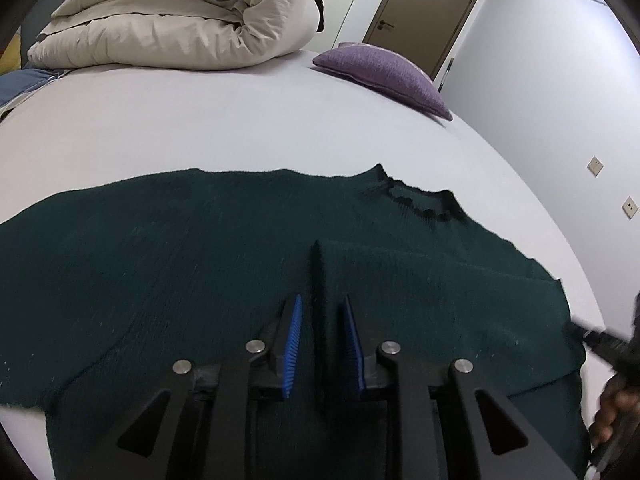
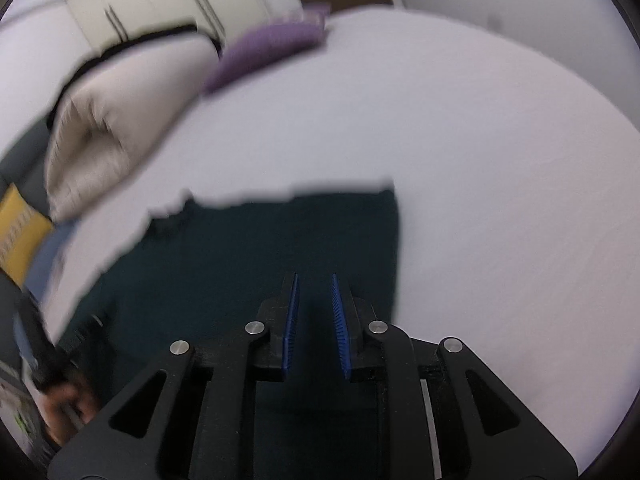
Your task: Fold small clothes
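A dark green knit sweater (image 1: 180,248) lies flat on the white bed sheet (image 1: 200,128), its collar (image 1: 424,200) toward the right. One sleeve (image 1: 400,276) is folded over the body. My left gripper (image 1: 320,312) hovers over the sweater, jaws open, with the raised edge of the folded sleeve between the blue pads (image 1: 294,344). In the right wrist view, which is blurred, my right gripper (image 2: 314,292) is open and empty above the sweater (image 2: 240,260) near its right edge. The right gripper also shows at the left view's right edge (image 1: 608,344).
A rolled beige duvet (image 1: 180,20) lies at the head of the bed. A purple cushion (image 1: 384,72) sits at the far right corner. The bed edge runs along the right, with a wall and a brown door (image 1: 428,12) beyond. A yellow pillow (image 2: 16,232) is at left.
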Tool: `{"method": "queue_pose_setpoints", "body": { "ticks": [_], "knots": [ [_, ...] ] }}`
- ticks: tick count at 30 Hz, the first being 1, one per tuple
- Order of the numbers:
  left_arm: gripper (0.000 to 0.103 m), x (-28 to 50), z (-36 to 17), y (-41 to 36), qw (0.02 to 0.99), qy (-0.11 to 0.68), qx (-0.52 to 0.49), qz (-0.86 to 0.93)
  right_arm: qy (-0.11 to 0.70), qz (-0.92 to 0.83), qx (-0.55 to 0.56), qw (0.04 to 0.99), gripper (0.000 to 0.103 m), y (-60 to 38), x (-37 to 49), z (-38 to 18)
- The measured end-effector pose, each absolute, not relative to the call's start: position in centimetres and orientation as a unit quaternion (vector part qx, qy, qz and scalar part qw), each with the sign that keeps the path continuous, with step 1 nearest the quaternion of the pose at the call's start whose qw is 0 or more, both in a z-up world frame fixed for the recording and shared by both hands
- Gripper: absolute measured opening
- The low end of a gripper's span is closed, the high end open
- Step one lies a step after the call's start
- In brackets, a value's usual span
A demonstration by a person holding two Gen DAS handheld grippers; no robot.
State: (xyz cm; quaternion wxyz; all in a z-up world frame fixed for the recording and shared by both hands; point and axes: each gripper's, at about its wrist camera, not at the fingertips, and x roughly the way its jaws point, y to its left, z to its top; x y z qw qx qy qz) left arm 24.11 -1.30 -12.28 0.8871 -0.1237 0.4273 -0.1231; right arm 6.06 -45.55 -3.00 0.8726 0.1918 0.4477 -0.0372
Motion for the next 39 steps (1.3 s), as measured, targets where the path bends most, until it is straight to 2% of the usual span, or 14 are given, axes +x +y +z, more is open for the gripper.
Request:
{"method": "queue_pose_setpoints", "body": {
  "ticks": [2, 5, 7, 9, 11, 13, 16, 21, 23, 25, 32, 35, 37, 39],
  "knots": [
    [0.025, 23.9, -12.1, -1.4, 0.888, 0.428, -0.117, -0.121, 0.452, -0.031, 0.212, 0.866, 0.017, -46.3, 6.0, -5.2],
    [0.028, 23.3, -11.8, -0.5, 0.886, 0.426, -0.134, -0.128, 0.437, -0.043, 0.232, 0.868, 0.019, -46.7, 5.3, -4.1],
    [0.041, 22.1, -11.0, 1.0, 0.887, 0.420, -0.156, -0.114, 0.423, -0.068, 0.216, 0.877, 0.027, -46.2, 4.3, -2.6],
    [0.069, 20.4, -9.7, 3.0, 0.894, 0.402, -0.170, -0.101, 0.403, -0.070, 0.217, 0.886, 0.030, -45.5, 3.0, -0.9],
    [0.077, 18.4, -8.4, 5.4, 0.903, 0.381, -0.177, -0.094, 0.387, -0.061, 0.225, 0.892, 0.040, -44.3, 1.6, 0.6],
    [0.077, 16.6, -7.8, 9.3, 0.903, 0.377, -0.192, -0.072, 0.371, -0.039, 0.234, 0.898, 0.052, -42.4, 0.1, 1.9],
    [0.077, 14.5, -8.8, 16.9, 0.877, 0.395, -0.273, -0.018, 0.369, 0.010, 0.234, 0.900, 0.058, -39.4, -1.0, 3.3],
    [0.077, 9.3, -11.4, 29.5, 0.799, 0.360, -0.476, 0.071, 0.405, 0.109, 0.251, 0.873, 0.058, -32.1, -1.2, 2.7],
    [0.082, 7.0, -12.0, 32.5, 0.781, 0.329, -0.521, 0.103, 0.415, 0.133, 0.264, 0.861, 0.058, -29.4, -1.2, 2.2],
    [0.085, 5.3, -12.7, 34.3, 0.765, 0.300, -0.556, 0.125, 0.424, 0.151, 0.274, 0.850, 0.058, -27.4, -1.2, 1.7],
    [0.085, 4.8, -14.5, 38.5, 0.729, 0.246, -0.622, 0.145, 0.442, 0.178, 0.280, 0.834, 0.058, -21.3, -2.5, 0.7],
    [0.080, 5.5, -14.9, 40.1, 0.724, 0.227, -0.632, 0.158, 0.444, 0.182, 0.276, 0.833, 0.058, -20.0, -2.8, 0.4],
    [0.061, 6.2, -15.3, 41.0, 0.725, 0.230, -0.628, 0.164, 0.446, 0.183, 0.278, 0.831, 0.058, -19.7, -2.9, 0.3],
    [0.018, 7.0, -16.3, 41.4, 0.719, 0.249, -0.626, 0.171, 0.449, 0.182, 0.281, 0.828, 0.058, -19.9, -2.6, -0.1]
  ]
}}
